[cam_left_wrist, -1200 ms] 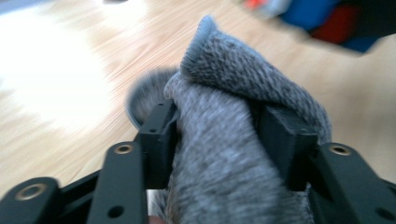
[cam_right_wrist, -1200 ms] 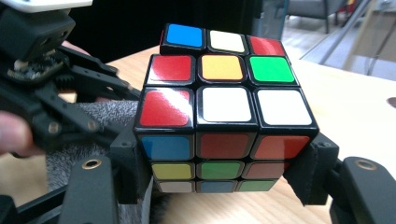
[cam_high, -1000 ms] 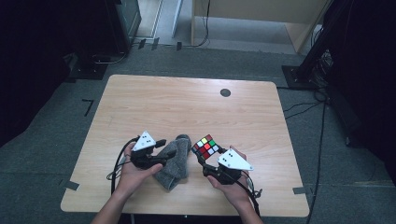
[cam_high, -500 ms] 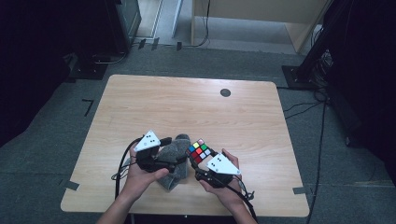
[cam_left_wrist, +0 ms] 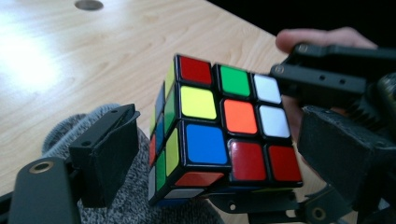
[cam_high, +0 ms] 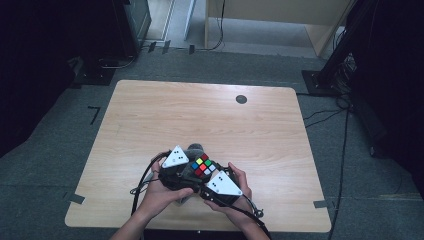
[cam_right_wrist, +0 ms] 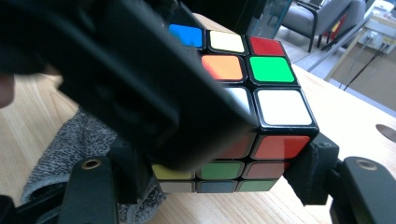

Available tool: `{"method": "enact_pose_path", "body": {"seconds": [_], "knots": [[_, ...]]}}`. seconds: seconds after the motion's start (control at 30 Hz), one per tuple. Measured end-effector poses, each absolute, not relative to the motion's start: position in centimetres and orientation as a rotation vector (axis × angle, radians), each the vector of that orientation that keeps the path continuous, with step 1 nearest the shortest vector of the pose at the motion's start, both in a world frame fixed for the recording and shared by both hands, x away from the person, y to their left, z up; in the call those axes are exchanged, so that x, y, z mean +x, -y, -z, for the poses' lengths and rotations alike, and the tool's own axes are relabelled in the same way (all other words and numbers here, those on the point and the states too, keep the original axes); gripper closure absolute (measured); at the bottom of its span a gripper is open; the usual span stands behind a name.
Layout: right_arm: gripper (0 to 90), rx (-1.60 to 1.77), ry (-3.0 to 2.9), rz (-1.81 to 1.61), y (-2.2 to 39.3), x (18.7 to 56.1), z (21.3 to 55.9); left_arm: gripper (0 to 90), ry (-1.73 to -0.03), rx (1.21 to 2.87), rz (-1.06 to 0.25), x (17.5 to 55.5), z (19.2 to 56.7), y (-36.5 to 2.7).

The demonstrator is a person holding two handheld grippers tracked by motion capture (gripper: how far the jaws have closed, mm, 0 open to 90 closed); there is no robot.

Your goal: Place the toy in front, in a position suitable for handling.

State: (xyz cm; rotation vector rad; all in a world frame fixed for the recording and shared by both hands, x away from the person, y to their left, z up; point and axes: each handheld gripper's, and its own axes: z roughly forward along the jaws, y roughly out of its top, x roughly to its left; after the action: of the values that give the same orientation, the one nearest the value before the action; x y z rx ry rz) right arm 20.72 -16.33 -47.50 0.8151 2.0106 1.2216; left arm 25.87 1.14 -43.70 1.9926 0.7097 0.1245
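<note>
Both forearms come in from the bottom edge of the high view and meet near the front of the table (cam_high: 150,115), the hands side by side with their knuckles almost touching. The left tongs (cam_high: 192,167) point toward the right, the right tongs (cam_high: 206,172) toward the left, and the cube (cam_high: 202,165) sits between them, raised just above a grey cloth (cam_high: 192,150) that lies on the table. The right tongs are clamped on the cube: in the right gripper view (cam_right_wrist: 224,182) their pads press its lower sides from either flank. The left tongs have just been opening; in the left gripper view (cam_left_wrist: 233,154) the cube stands between their jaws, with a gap beside the left jaw, while contact at the right jaw is hard to judge. That view gives the cube's (cam_left_wrist: 224,126) stickers plainly: red, green, white on top, then yellow, orange, white, then blue and two reds. The right gripper view is half covered by a blurred black jaw of the other tongs across the cube (cam_right_wrist: 275,93), and shows the cloth (cam_right_wrist: 70,140) below at left. From above, the hands and grey plates hide most of the cloth and both sets of jaws.
</note>
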Motion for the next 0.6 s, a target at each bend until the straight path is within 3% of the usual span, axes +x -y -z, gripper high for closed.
{"method": "enact_pose_path", "body": {"seconds": [0.27,0.33,0.6], "knots": [[33.9,0.778,-1.990,-1.211,16.3,20.5,47.4,26.9,-0.681,1.985,-0.089,26.0,43.9,-1.6],[33.3,0.775,-1.986,-1.209,16.4,20.6,47.5,32.1,-0.694,1.958,-0.026,26.5,44.0,-2.2],[33.3,0.730,-1.953,-1.227,16.4,20.2,47.3,33.7,-0.730,1.872,0.145,27.4,44.2,-3.3]]}}
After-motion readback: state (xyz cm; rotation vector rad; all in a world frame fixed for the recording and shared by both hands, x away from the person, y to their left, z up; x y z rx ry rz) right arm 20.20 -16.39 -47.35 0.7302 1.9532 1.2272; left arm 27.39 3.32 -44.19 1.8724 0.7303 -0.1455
